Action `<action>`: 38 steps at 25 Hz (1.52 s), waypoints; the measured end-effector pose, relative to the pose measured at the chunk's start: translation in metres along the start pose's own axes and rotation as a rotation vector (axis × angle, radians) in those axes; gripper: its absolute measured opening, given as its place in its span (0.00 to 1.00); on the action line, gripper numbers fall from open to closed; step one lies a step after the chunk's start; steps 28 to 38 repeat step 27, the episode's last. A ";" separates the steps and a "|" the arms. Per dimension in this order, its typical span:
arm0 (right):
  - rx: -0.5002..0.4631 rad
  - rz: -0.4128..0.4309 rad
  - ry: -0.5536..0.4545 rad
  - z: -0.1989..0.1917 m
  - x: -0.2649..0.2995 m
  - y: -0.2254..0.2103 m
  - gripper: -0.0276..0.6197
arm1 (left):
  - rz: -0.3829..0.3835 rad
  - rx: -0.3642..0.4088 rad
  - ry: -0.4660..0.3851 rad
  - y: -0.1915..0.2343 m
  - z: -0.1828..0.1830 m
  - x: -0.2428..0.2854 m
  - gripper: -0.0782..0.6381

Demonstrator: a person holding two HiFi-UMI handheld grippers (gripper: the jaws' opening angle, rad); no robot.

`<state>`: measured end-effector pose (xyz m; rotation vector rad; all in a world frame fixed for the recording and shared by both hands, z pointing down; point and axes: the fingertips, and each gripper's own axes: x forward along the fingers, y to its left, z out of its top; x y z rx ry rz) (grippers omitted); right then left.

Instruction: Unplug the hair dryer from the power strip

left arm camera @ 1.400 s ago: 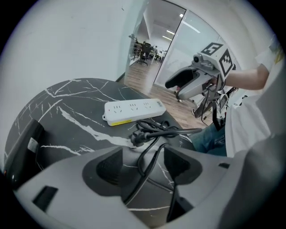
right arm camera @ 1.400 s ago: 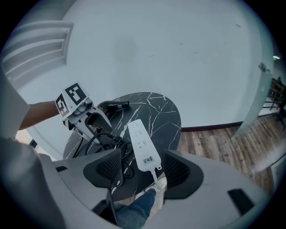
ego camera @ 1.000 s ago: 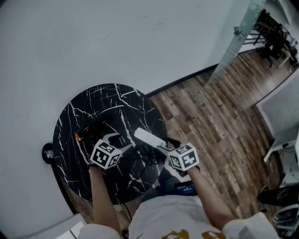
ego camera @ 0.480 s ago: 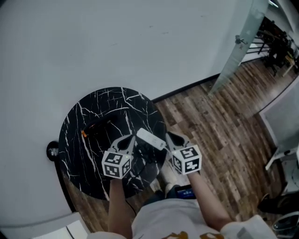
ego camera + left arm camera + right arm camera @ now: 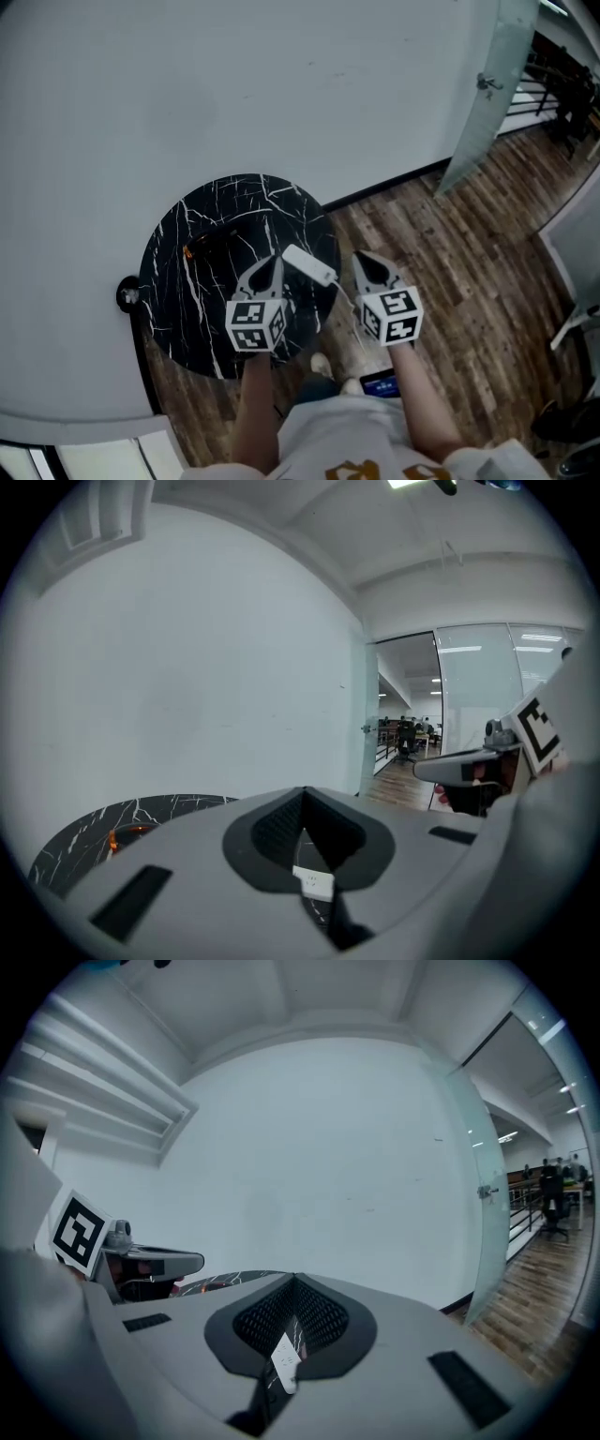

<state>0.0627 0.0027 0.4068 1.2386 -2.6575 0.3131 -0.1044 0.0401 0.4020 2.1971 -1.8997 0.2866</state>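
Left gripper and right gripper, jaws together and empty, are hovering either side of the power strip on the counter

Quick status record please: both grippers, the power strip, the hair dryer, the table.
left gripper: shut, empty, above the table's near side
right gripper: shut, empty, right of the table in the head view
power strip: white, lying on the table, seen between the two grippers
hair dryer: dark with an orange spot, on the table, left of the strip
plug: cannot tell whether it is in the strip
table: round, black marble, against the wall
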 end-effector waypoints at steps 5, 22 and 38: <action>-0.016 -0.038 -0.010 0.006 -0.029 -0.008 0.04 | 0.001 -0.053 -0.055 -0.017 0.011 -0.021 0.11; -0.047 -0.085 -0.004 0.002 -0.058 -0.031 0.04 | 0.014 -0.026 -0.063 -0.038 0.011 -0.028 0.11; -0.055 -0.091 0.012 -0.002 -0.054 -0.026 0.04 | 0.009 -0.036 -0.041 -0.036 0.000 -0.028 0.11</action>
